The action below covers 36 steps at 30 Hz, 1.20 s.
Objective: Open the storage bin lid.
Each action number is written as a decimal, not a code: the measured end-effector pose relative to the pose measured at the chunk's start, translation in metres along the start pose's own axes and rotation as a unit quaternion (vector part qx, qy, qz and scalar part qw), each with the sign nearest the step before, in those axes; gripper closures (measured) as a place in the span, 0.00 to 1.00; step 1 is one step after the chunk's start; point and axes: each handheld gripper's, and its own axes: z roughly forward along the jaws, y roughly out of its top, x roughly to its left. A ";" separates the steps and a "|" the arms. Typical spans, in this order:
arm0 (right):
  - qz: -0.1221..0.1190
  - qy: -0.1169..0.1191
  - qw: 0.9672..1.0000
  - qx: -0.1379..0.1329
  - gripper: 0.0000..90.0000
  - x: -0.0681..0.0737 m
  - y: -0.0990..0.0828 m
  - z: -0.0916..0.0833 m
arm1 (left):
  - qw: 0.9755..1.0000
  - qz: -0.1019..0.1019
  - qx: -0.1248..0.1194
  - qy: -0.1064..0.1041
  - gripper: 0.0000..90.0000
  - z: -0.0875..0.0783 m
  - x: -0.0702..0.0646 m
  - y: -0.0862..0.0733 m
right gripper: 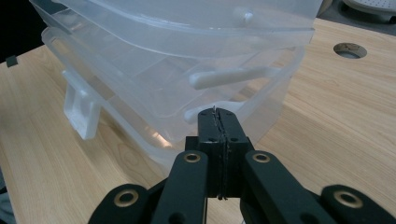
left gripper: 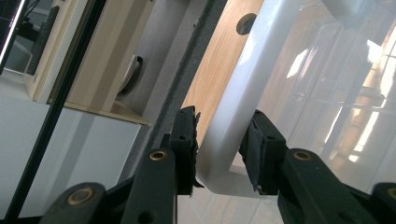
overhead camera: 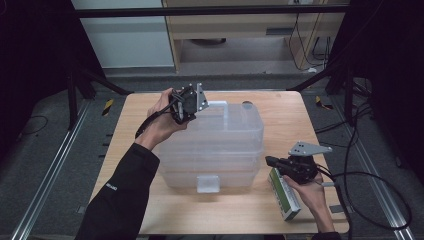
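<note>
A clear plastic storage box [overhead camera: 215, 150] sits mid-way across the wooden surface [overhead camera: 280, 100], its white lid latch [left gripper: 233, 116] at the far rim caught between the pads of the left gripper [left gripper: 219, 140], which grasps it from both sides. The right gripper [right gripper: 218, 126] hovers by the box's near right corner with its jaws clenched together on nothing. A green-and-white carton [overhead camera: 284, 195] lies just beneath the right hand [overhead camera: 312, 187].

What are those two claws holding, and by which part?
The left gripper straddles the white handle of the clear plastic box, though contact is unclear. The right gripper is shut on nothing.
</note>
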 end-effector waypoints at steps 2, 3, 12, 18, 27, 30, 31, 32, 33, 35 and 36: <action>0.003 0.003 1.000 -0.003 1.00 0.000 0.000 0.001 | 1.000 -0.001 0.000 -0.001 0.74 0.001 0.001 0.000; 0.004 0.005 1.000 -0.004 1.00 0.000 0.001 0.001 | 1.000 -0.001 0.001 -0.002 0.74 0.001 0.002 0.001; 0.004 0.020 1.000 -0.021 1.00 0.001 0.013 0.006 | 1.000 -0.008 0.002 -0.003 0.74 0.005 0.007 0.002; 0.019 0.024 0.999 -0.040 1.00 -0.002 0.018 0.010 | 1.000 -0.003 0.004 -0.004 0.74 0.004 0.006 0.002; 0.020 0.023 0.999 -0.033 1.00 -0.002 0.018 0.011 | 1.000 -0.011 -0.009 -0.009 0.64 -0.007 0.004 -0.002; 0.022 0.022 0.999 -0.033 1.00 -0.002 0.018 0.011 | 0.999 -0.024 -0.025 -0.008 0.58 -0.020 0.004 -0.007; 0.022 0.022 0.999 -0.033 1.00 -0.002 0.018 0.011 | 0.999 -0.031 -0.032 -0.008 0.56 -0.025 0.004 -0.009; 0.022 0.022 0.999 -0.034 1.00 -0.002 0.018 0.011 | 0.998 -0.043 -0.039 -0.007 0.55 -0.030 0.005 -0.012; 0.022 0.022 0.999 -0.033 1.00 -0.002 0.018 0.011 | 0.997 -0.055 -0.046 -0.004 0.55 -0.034 0.006 -0.014; 0.022 0.021 0.999 -0.033 1.00 -0.002 0.018 0.011 | 0.995 -0.080 -0.059 -0.006 0.54 -0.043 0.009 -0.021; 0.022 0.022 0.999 -0.032 1.00 -0.002 0.018 0.011 | 0.994 -0.089 -0.067 -0.005 0.54 -0.046 0.010 -0.025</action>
